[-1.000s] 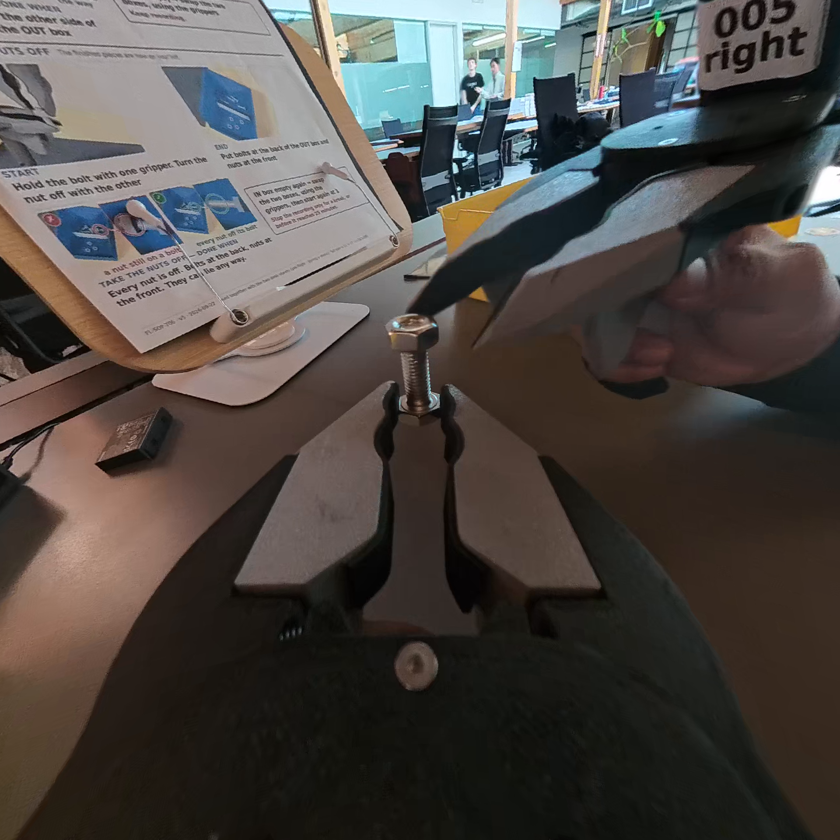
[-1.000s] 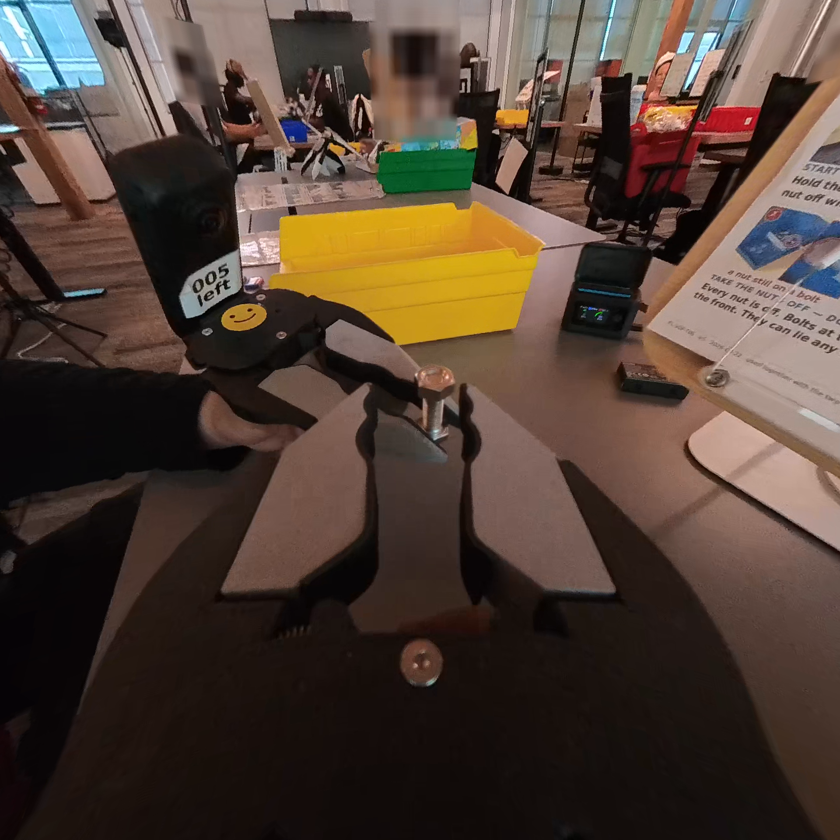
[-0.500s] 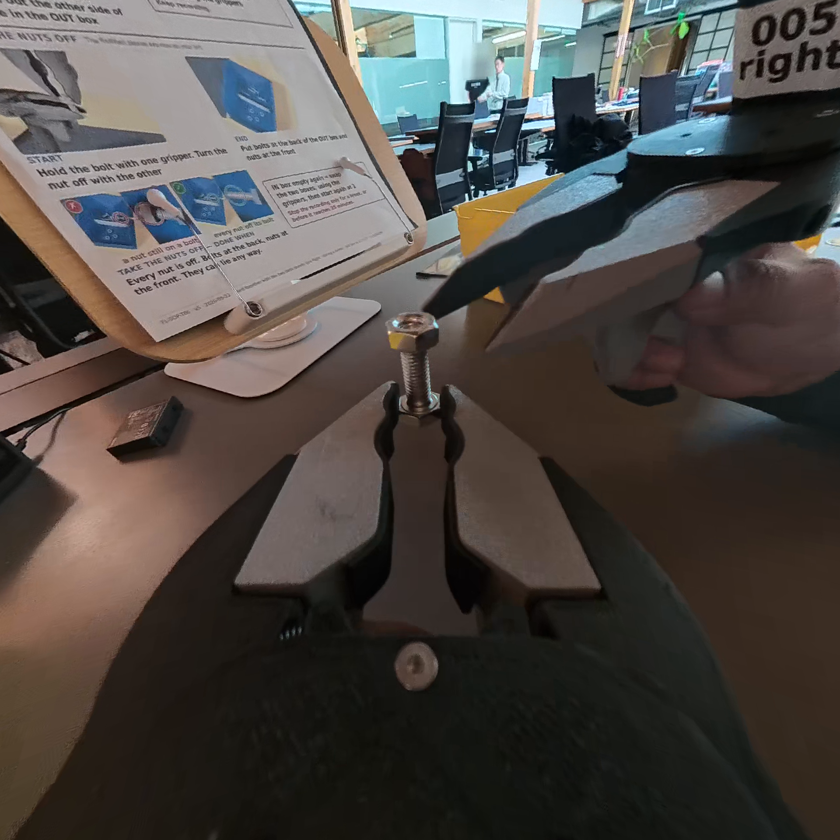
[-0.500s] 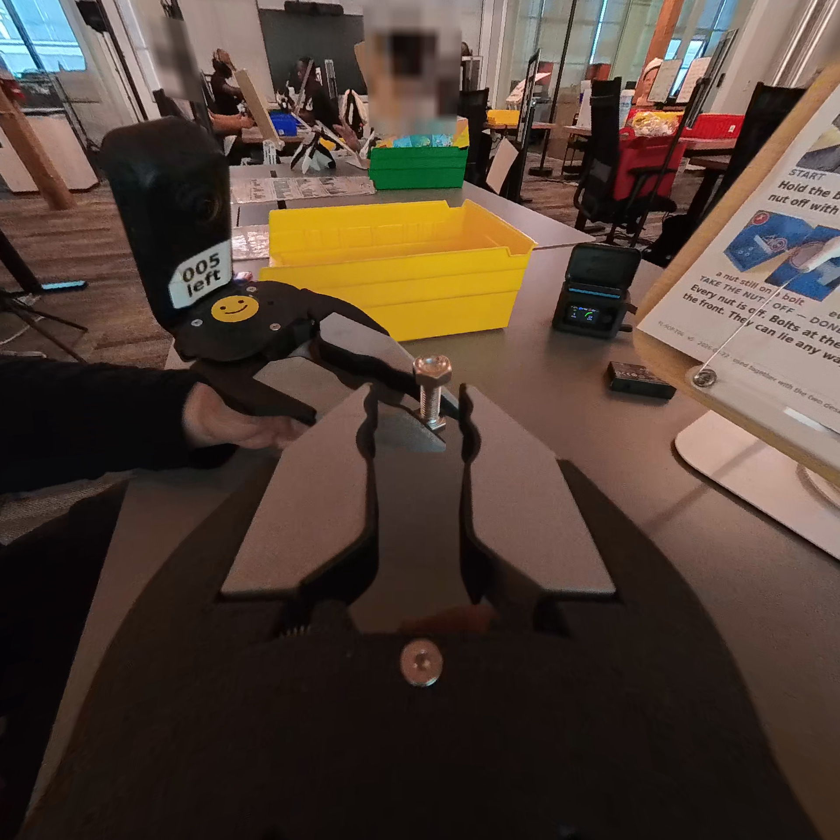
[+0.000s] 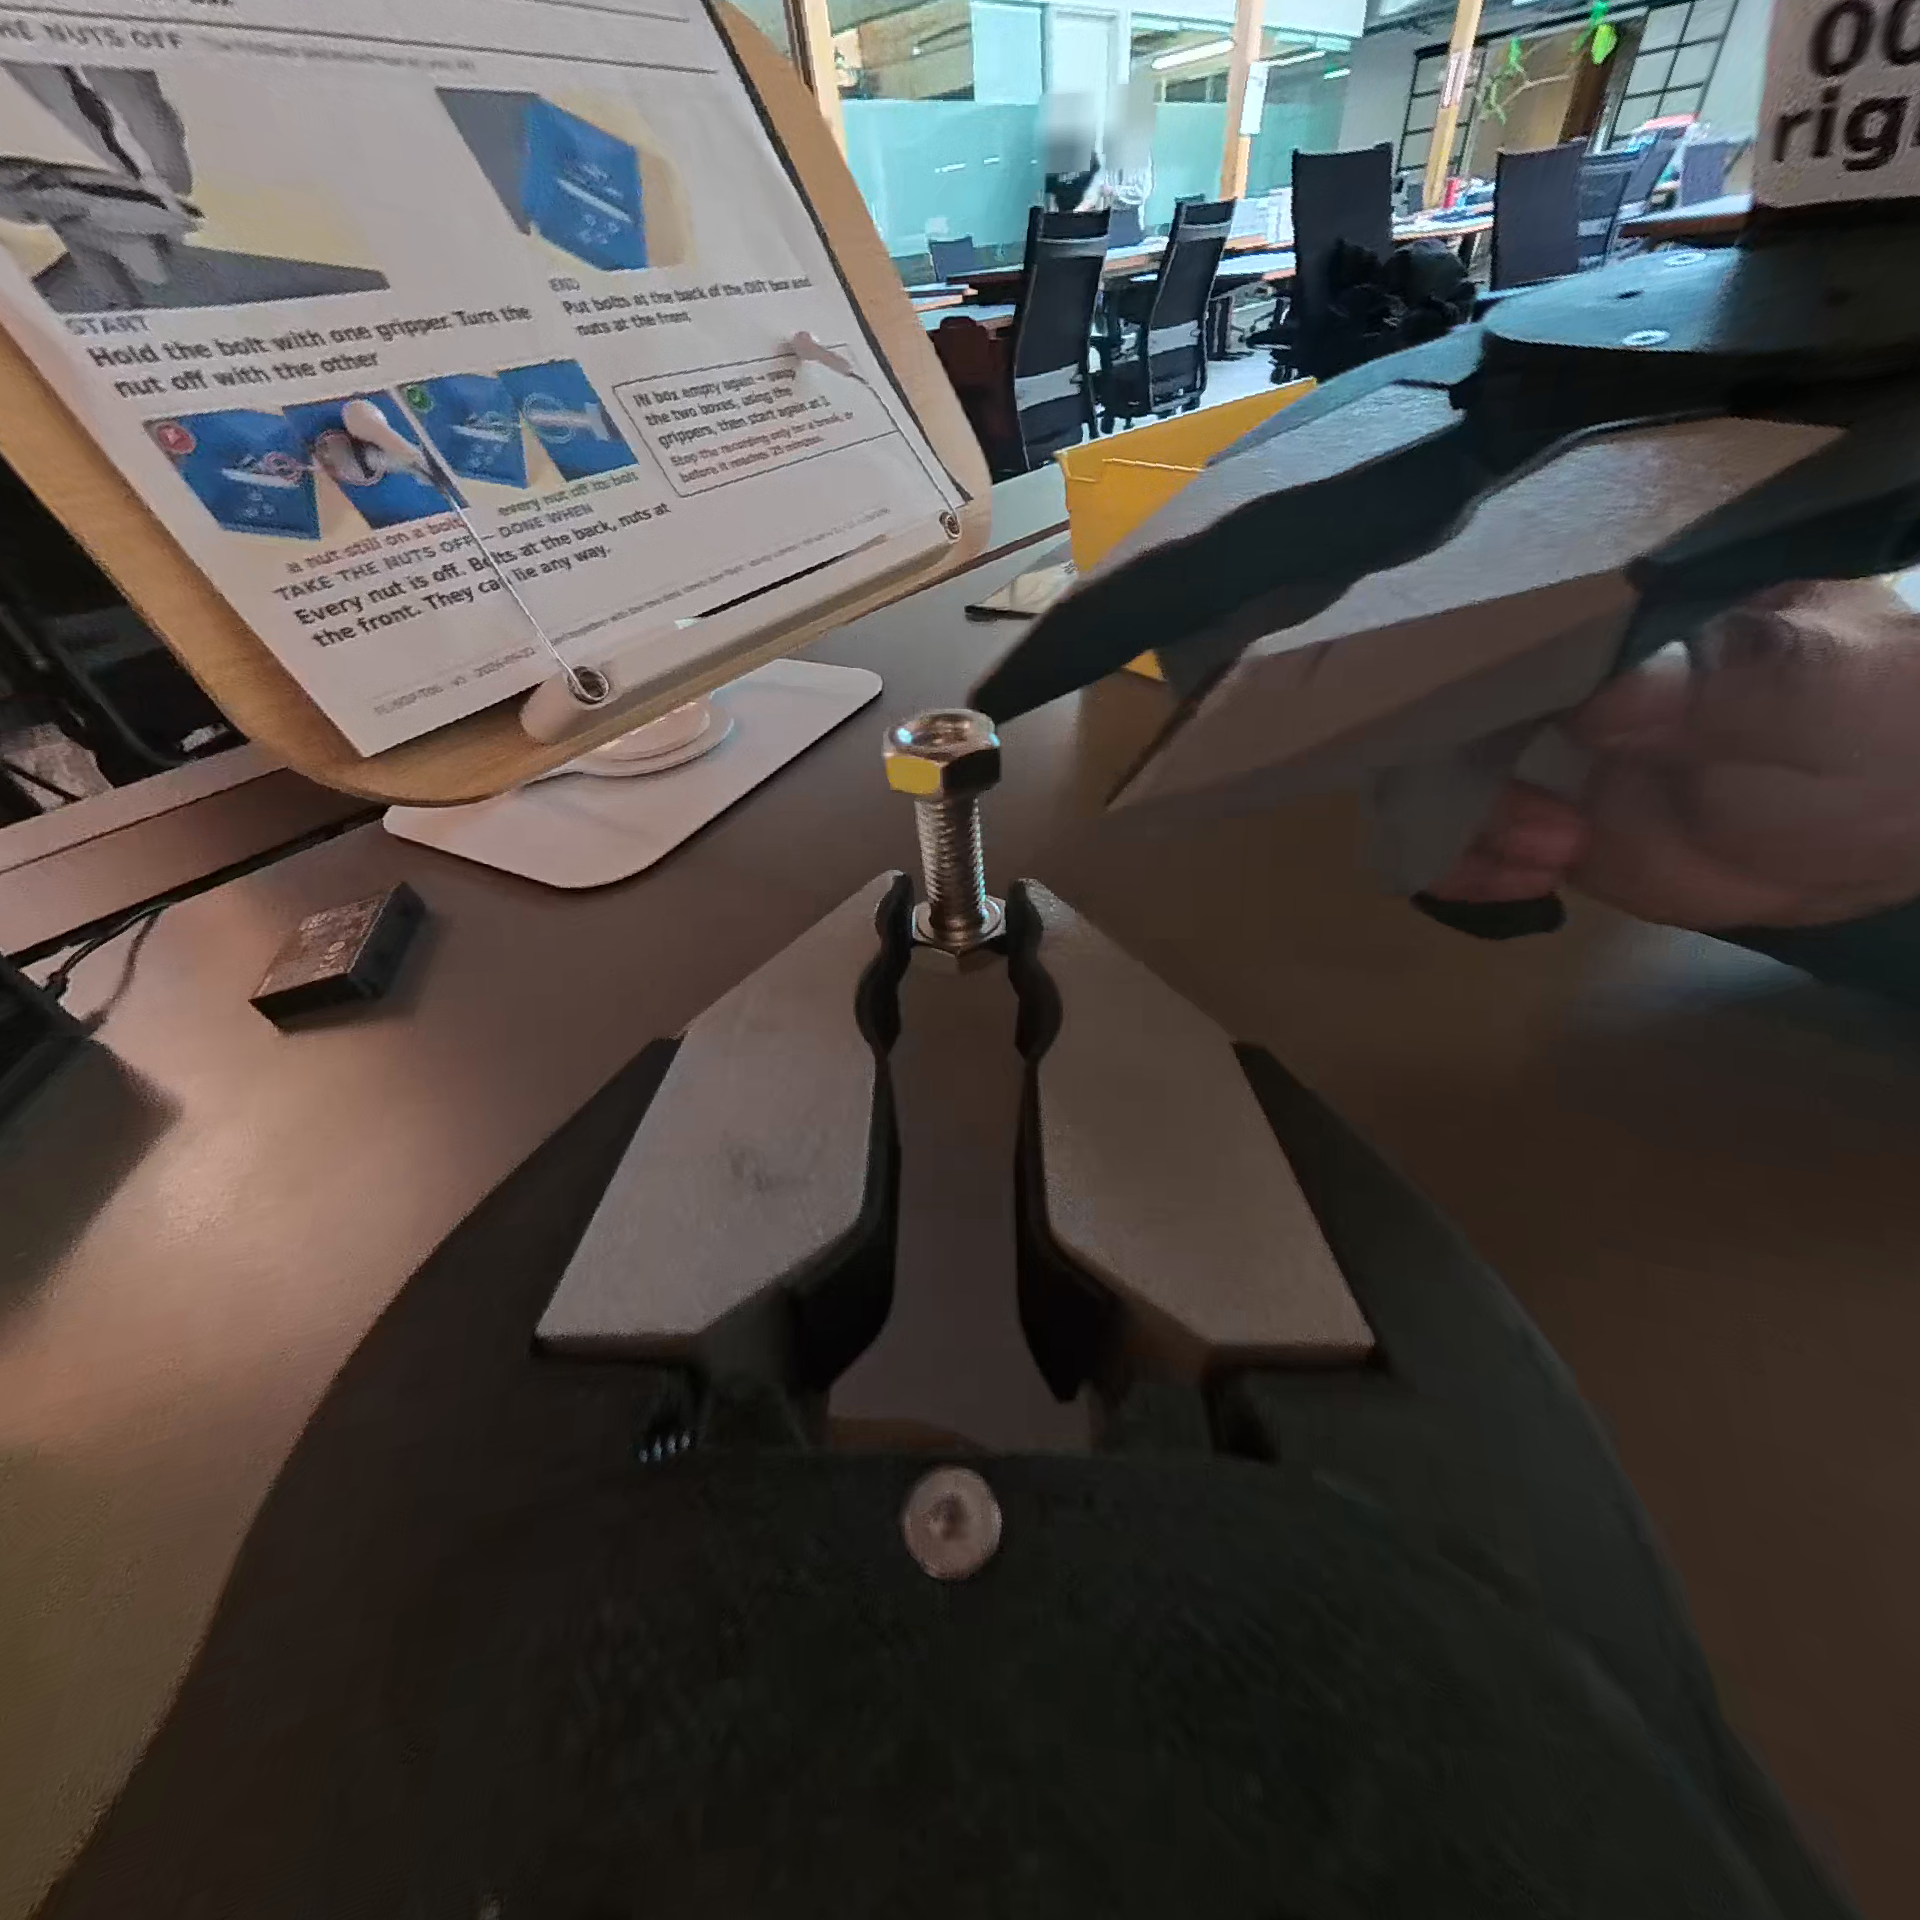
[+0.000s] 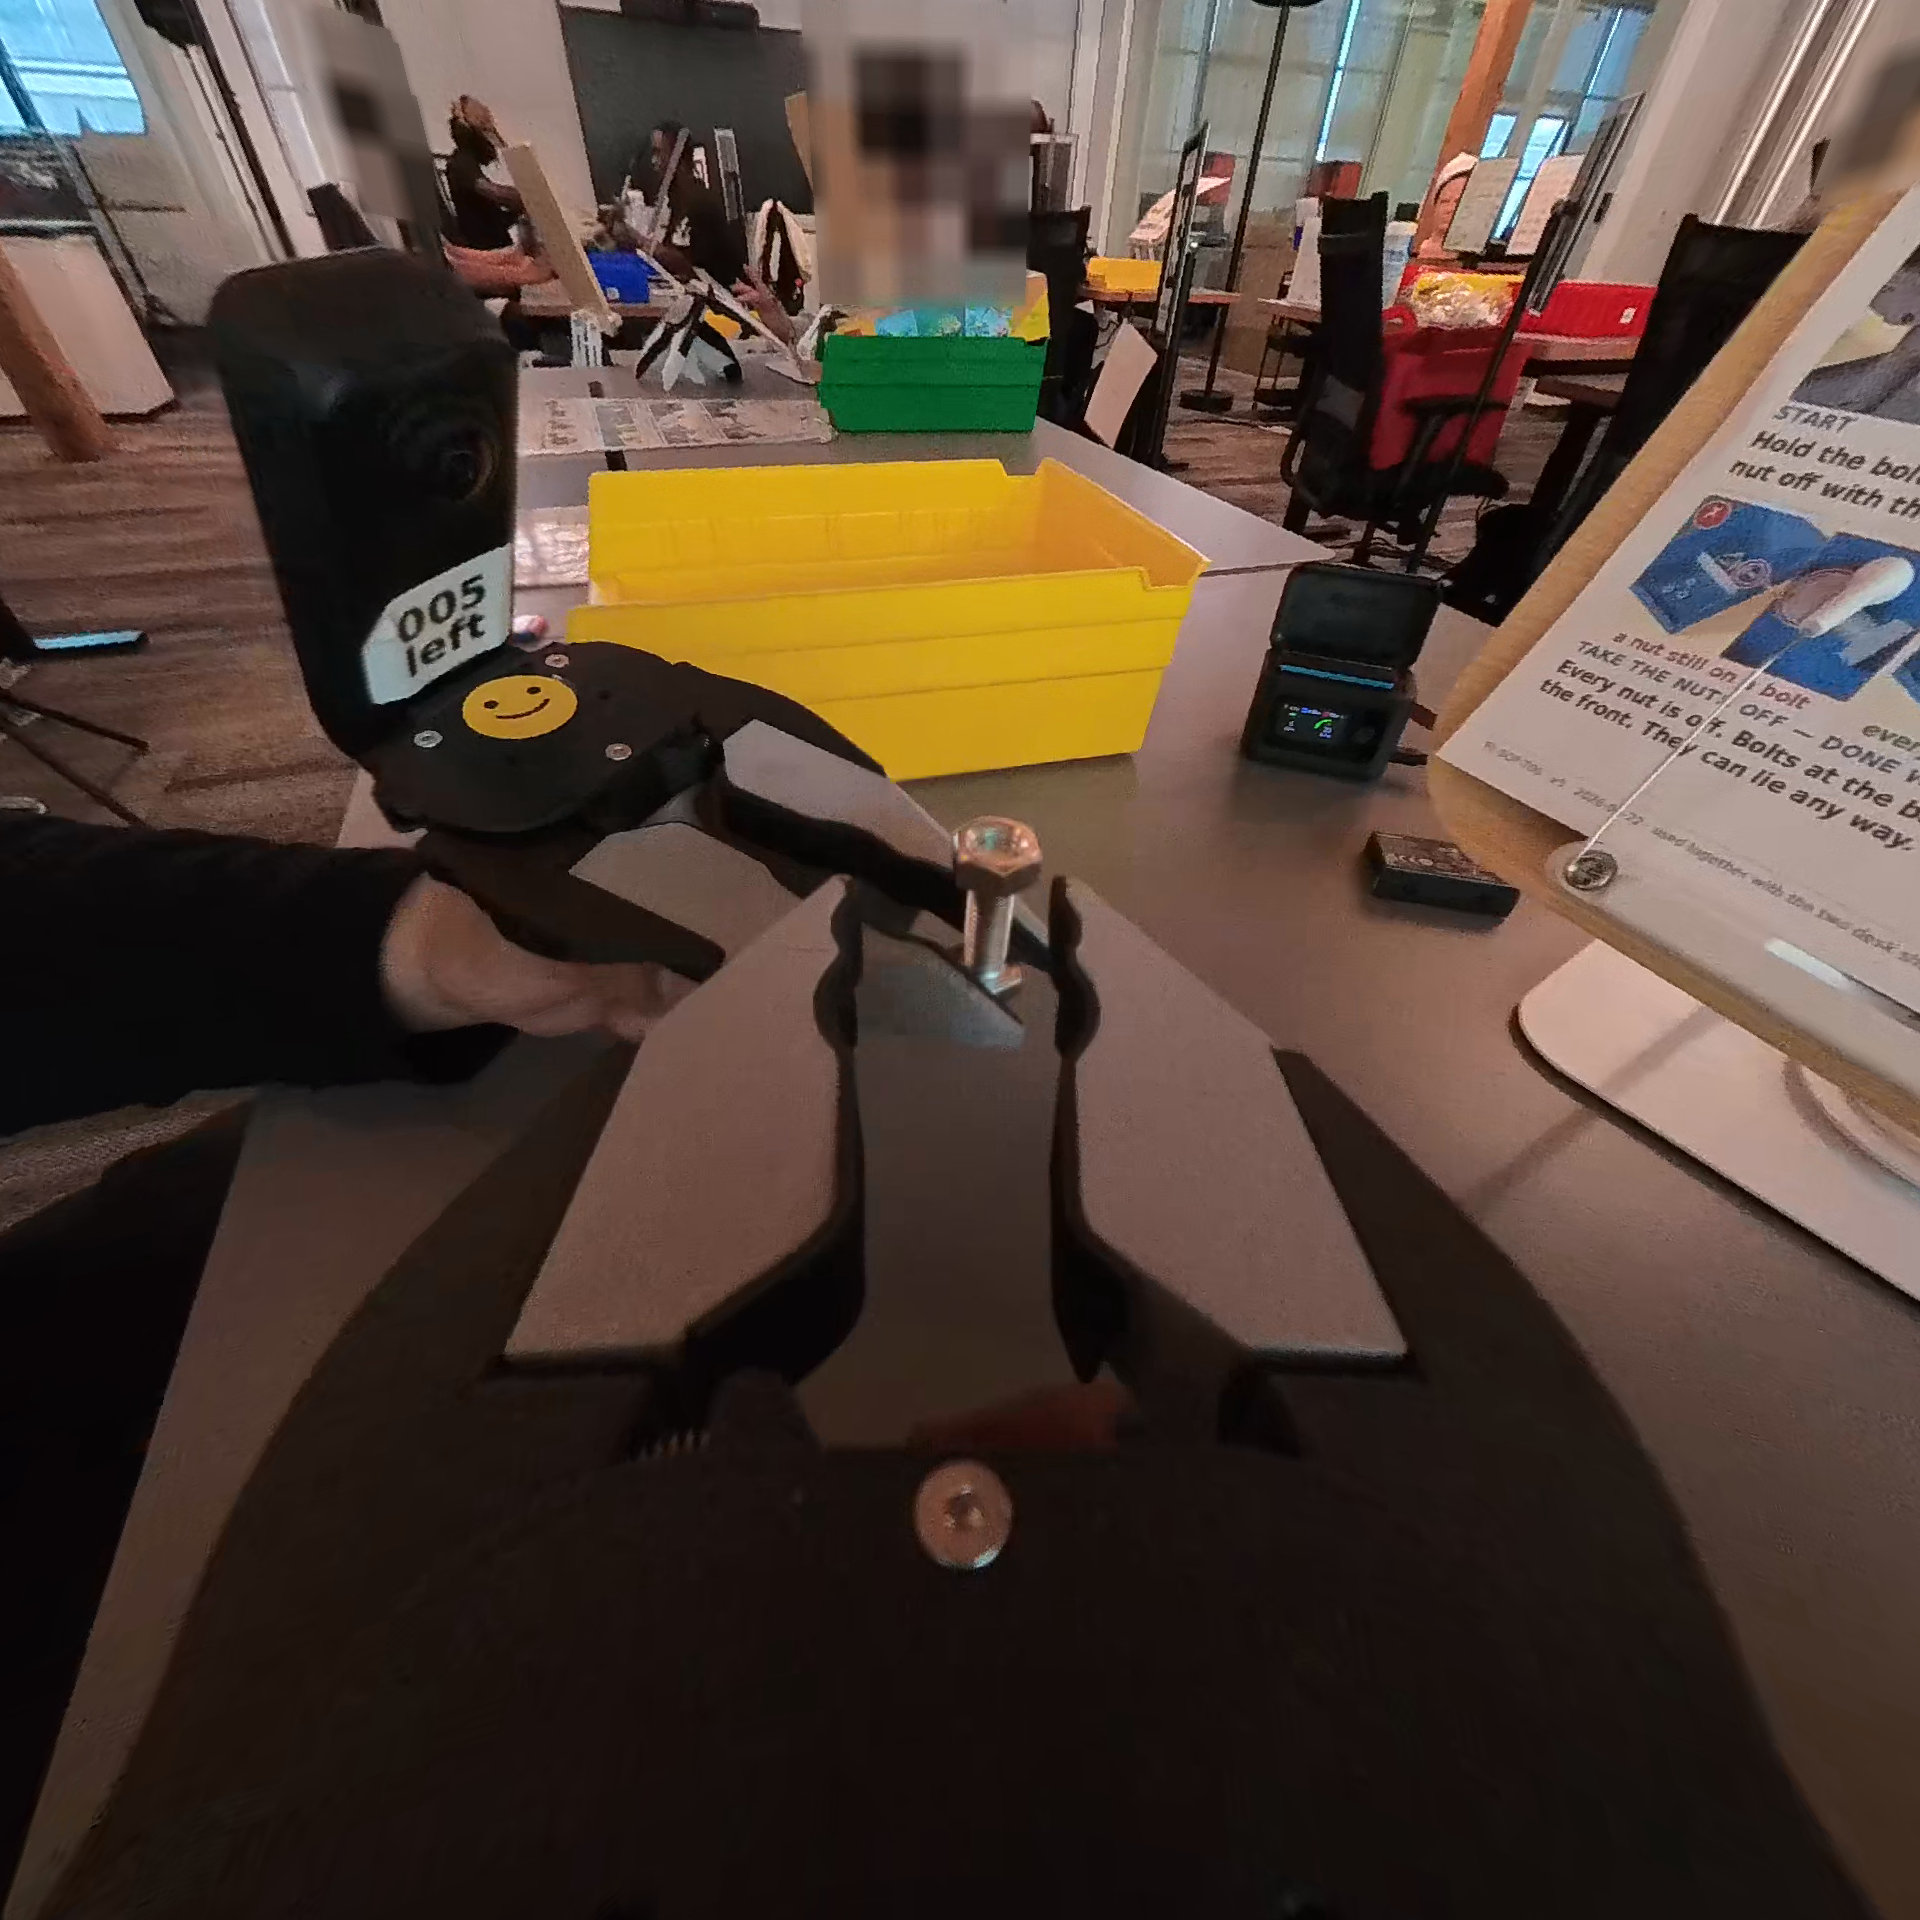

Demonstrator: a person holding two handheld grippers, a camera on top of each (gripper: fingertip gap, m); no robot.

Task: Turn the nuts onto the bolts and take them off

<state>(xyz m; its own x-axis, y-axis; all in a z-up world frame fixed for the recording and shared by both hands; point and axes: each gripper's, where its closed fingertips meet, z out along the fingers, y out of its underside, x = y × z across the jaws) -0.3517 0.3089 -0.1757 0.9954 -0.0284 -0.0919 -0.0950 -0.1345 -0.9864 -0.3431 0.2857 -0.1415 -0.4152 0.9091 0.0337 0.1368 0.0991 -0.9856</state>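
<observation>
Left gripper (image 5: 954,925): fingertips pinch the hex nut (image 5: 957,928) at the foot of an upright hex bolt (image 5: 943,821), head on top.
Right gripper (image 6: 951,940): fingers spread, gripping nothing; one tip hangs just beside the bolt head in the left wrist view.
Hands: a hand (image 5: 1704,769) holds the right gripper.
Table (image 5: 1558,1143): dark, bare under both tools.
Beyond: a yellow bin (image 6: 883,613), a small black device with a lit screen (image 6: 1330,686), a flat black block (image 5: 338,951), and an instruction sheet on a wooden stand (image 5: 416,343).
</observation>
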